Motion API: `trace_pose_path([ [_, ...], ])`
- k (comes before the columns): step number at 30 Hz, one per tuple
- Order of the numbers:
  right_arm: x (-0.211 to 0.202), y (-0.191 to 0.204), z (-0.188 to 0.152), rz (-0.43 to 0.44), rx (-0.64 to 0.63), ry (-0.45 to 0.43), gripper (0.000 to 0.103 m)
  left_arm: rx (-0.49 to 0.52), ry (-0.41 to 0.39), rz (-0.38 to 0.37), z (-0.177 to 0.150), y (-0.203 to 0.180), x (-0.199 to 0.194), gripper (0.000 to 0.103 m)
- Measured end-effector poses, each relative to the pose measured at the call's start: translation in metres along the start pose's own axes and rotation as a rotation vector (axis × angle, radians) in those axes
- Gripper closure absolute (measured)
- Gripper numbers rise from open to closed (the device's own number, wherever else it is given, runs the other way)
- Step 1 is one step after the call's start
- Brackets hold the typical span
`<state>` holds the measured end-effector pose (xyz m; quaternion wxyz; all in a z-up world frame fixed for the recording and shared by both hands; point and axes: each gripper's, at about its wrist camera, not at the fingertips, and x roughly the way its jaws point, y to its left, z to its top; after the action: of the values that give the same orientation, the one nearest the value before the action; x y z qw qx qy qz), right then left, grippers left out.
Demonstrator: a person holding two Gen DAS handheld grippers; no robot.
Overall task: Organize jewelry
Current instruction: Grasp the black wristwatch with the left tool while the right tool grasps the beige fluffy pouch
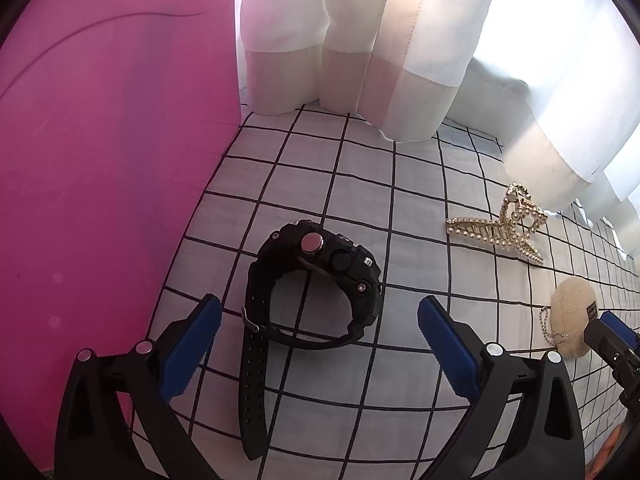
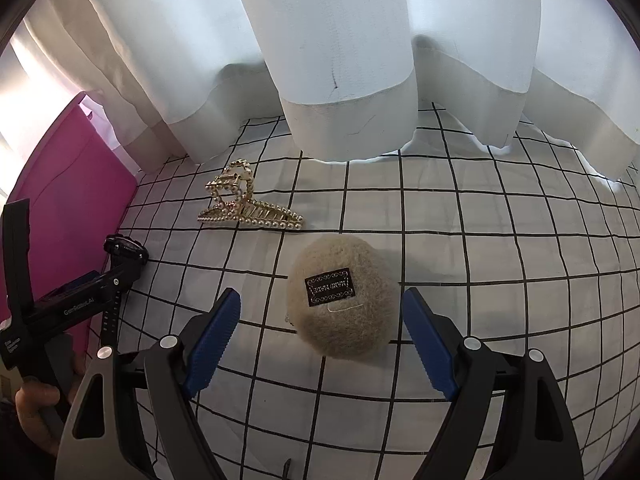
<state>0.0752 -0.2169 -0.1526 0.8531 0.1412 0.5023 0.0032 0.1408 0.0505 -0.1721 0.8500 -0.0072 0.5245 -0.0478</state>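
A black wristwatch (image 1: 316,280) lies on its side on the white grid-patterned cloth (image 1: 400,200), strap trailing toward me. My left gripper (image 1: 320,344) is open, its blue pads either side of the watch, not touching it. A gold pearl hair claw (image 1: 500,228) lies to the right; it also shows in the right wrist view (image 2: 244,204). A beige fluffy pom-pom charm (image 2: 342,300) with a black label and ball chain sits between the open pads of my right gripper (image 2: 320,344), untouched. The charm shows at the left view's right edge (image 1: 570,316).
A pink box wall (image 1: 100,160) stands close on the left, beside the watch. White curtains (image 2: 360,60) hang down onto the cloth at the back. The left gripper's body and the hand on it (image 2: 60,312) show at the right view's left edge.
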Motion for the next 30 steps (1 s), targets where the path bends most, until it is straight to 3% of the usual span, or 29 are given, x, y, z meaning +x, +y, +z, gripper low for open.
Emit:
trace_pose_path([
  [15,0.039,-0.001,0.005,-0.118,0.007,0.098,0.024,0.030,0.011,0.028,0.010,0.004,0.037,0.006],
  [30,0.050,0.014,0.003,-0.201,-0.084,0.069,0.024,0.026,-0.005,0.045,0.010,0.003,0.047,0.005],
])
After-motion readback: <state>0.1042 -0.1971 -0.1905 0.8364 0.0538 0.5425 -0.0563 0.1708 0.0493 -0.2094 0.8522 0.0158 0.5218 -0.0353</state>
